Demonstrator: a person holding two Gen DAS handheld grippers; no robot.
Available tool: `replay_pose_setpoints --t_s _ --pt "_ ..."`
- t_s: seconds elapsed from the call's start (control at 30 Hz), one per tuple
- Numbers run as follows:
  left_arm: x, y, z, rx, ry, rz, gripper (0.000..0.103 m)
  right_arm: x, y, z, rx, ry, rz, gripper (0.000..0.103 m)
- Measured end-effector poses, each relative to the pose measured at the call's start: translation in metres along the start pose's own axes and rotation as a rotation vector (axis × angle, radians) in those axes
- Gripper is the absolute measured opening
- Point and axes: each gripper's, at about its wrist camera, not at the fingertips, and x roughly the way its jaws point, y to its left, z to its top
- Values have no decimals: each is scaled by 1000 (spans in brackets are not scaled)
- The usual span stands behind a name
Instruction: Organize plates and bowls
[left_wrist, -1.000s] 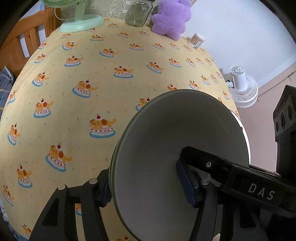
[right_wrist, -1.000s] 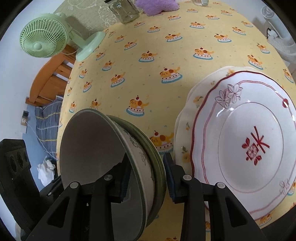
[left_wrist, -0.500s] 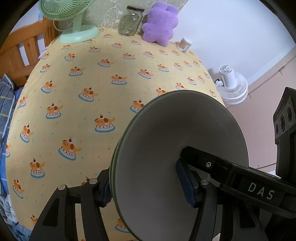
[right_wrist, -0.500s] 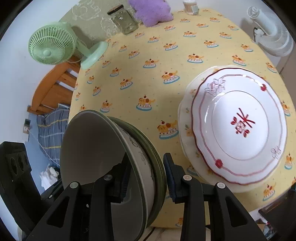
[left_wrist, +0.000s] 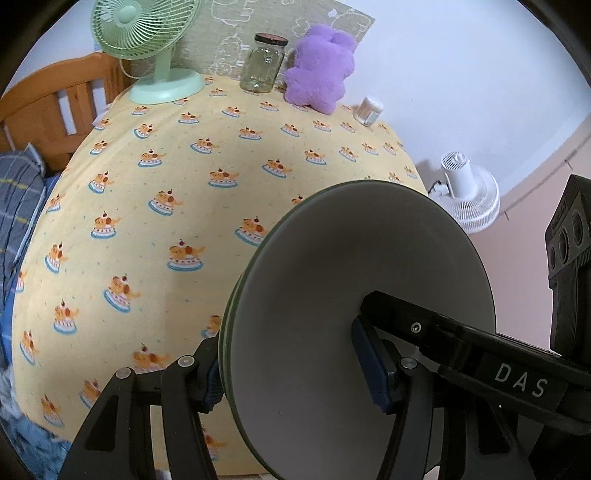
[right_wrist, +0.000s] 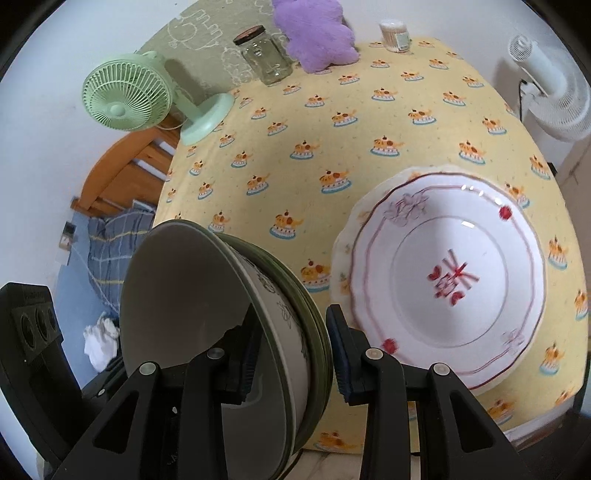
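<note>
Bowls (left_wrist: 354, 295), a nested stack with white insides and green rims, hang tilted on edge between my two grippers, clear of the surface (left_wrist: 155, 177) and out past its near edge. I see the left gripper (left_wrist: 291, 373) clamped on the stack's wall, one blue pad inside the top bowl and the other behind the rim. From the other camera, the right gripper (right_wrist: 291, 354) pinches the opposite rim of the bowls (right_wrist: 207, 302) the same way. Plates (right_wrist: 447, 280), red-patterned on a scalloped one, sit stacked on the yellow cloth near the right front corner, apart from the bowls. A green fan (left_wrist: 147, 48), a glass jar (left_wrist: 264, 62) and a purple plush toy (left_wrist: 319, 70) line the far edge.
</note>
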Motion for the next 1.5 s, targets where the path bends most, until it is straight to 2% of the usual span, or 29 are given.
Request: replay_pose_setpoints --t_s 0.27,0.57,1.0,1.4,1.5 --pt "9 -38 -4 -66 -36 20 61 -20 -33 15 -83 17 14 38" --pt "25 -66 -7 -105 -47 30 61 -29 -66 26 -121 41 21 38" --pt "66 -97 1 -111 -4 10 61 -26 -114 46 -102 68 -5 38" --pt "95 -107 5 -118 59 12 61 -10 -143 55 -57 108 -13 38" --pt "99 -112 8 -103 53 26 61 -7 -148 57 -41 105 -11 38"
